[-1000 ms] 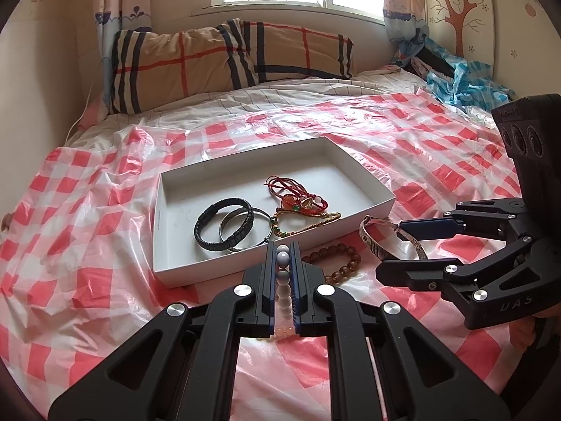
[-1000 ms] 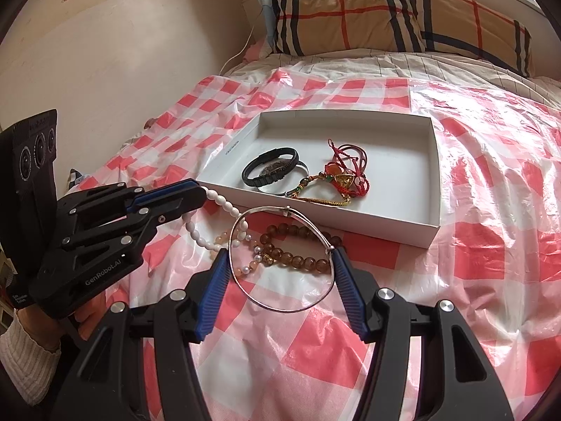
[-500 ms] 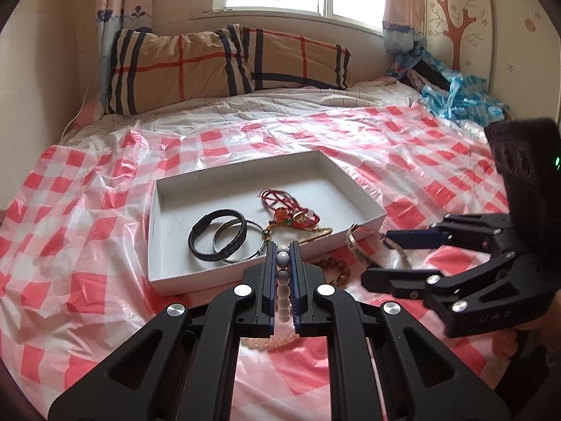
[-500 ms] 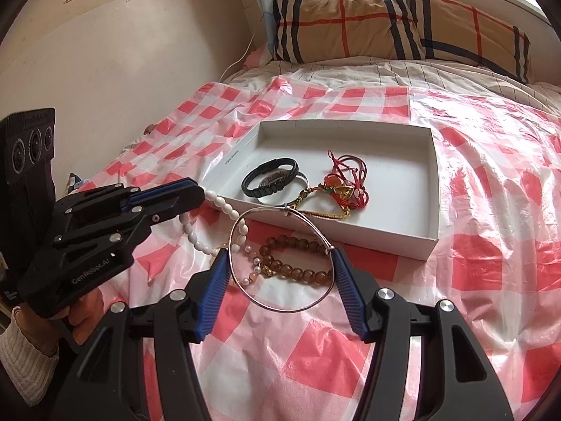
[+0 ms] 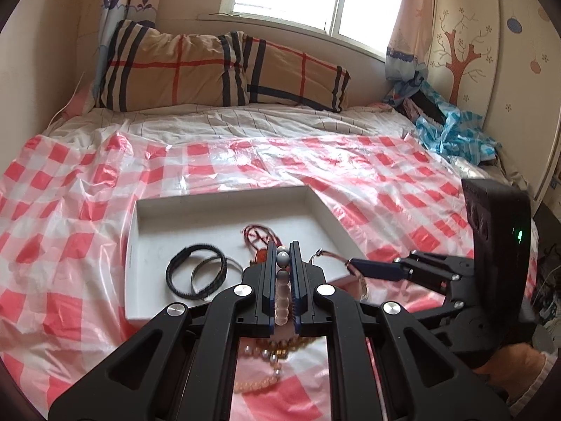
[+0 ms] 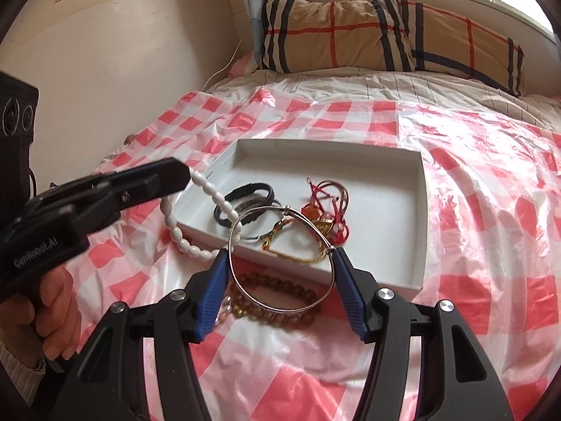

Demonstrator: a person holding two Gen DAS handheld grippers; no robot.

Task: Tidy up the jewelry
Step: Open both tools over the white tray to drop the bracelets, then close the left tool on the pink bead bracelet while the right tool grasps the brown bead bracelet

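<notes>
Now, lower left: my left gripper (image 6: 182, 175) clamped on white bead bracelet (image 6: 196, 221); center: white tray (image 6: 419, 217) with bracelets; lower center: my right gripper (image 6: 280, 273) clamped on silver bangle (image 6: 277, 307), above brown bead bracelet (image 6: 277, 315).

The bed (image 6: 455, 84) is covered by a red-and-white checked plastic sheet (image 6: 491, 210). A plaid pillow (image 6: 385, 31) lies along the head edge. A white tray (image 6: 422, 231) rests mid-bed on the sheet. A brown bead bracelet (image 6: 280, 310) lies just beside the tray's near wall.

Glossy plastic sheet (image 6: 473, 182); polished metal bangle (image 6: 280, 259); matt white tray (image 6: 385, 245).
</notes>
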